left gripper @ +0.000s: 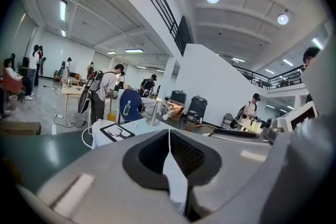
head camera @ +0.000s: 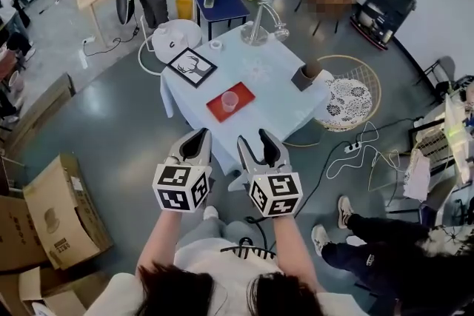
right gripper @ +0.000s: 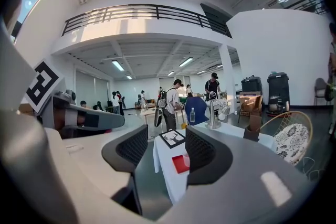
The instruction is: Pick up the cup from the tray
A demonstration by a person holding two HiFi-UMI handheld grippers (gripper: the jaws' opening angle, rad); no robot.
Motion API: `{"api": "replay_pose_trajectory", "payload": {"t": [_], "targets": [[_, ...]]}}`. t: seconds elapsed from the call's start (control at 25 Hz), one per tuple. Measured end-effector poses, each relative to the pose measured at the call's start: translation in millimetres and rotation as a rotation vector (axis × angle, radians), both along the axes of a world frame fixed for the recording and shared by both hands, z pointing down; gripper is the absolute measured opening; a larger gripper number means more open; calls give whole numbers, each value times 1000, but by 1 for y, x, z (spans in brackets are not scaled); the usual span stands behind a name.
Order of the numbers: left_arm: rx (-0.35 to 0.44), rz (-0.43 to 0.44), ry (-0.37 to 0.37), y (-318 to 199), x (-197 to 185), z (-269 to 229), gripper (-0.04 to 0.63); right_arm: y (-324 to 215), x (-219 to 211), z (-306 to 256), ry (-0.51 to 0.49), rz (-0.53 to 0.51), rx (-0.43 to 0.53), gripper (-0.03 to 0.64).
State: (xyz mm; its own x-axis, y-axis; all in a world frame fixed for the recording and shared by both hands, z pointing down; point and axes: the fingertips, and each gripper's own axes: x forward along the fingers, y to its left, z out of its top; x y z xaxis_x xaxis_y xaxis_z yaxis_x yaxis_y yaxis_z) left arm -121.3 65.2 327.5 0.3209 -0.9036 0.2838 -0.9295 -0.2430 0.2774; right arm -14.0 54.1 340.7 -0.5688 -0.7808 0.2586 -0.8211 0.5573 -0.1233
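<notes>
A clear plastic cup [head camera: 230, 101] stands upright on a red tray [head camera: 219, 106] near the front edge of a small table draped in a pale cloth [head camera: 266, 78]. Both grippers are held in the air short of the table, well apart from the cup. My left gripper [head camera: 197, 141] is shut, its jaws meeting with nothing between them [left gripper: 169, 136]. My right gripper [head camera: 256, 143] is open and empty [right gripper: 167, 149]. In the right gripper view the tray [right gripper: 178, 164] and cup [right gripper: 187, 159] show far off between the jaws, partly hidden by the right finger.
On the table are a framed deer picture [head camera: 191, 66], a metal stand [head camera: 258, 29] and a brown holder [head camera: 307, 74]. A wicker chair [head camera: 348, 96] and cables [head camera: 352, 148] lie to the right, cardboard boxes [head camera: 55, 211] to the left. A person's legs [head camera: 355, 233] are at lower right.
</notes>
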Motion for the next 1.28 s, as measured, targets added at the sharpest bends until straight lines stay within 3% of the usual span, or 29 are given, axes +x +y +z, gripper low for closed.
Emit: {"api": "replay_pose_trajectory", "payload": {"t": [0.24, 0.6, 0.8, 1.04, 1.28], "targets": [[-25, 4, -5, -19, -10, 13, 0, -22, -11, 15, -23, -2, -8, 283], [-41, 0, -12, -45, -16, 33, 0, -67, -24, 43, 25, -46, 6, 341], [-108, -37, -56, -68, -21, 62, 0, -94, -36, 62, 31, -89, 20, 372], [-139, -73, -6, -103, -21, 96, 0, -137, -47, 109, 52, -98, -17, 431], [-158, -138, -12, -139, -31, 137, 0, -169, -62, 176, 82, -116, -102, 433]]}}
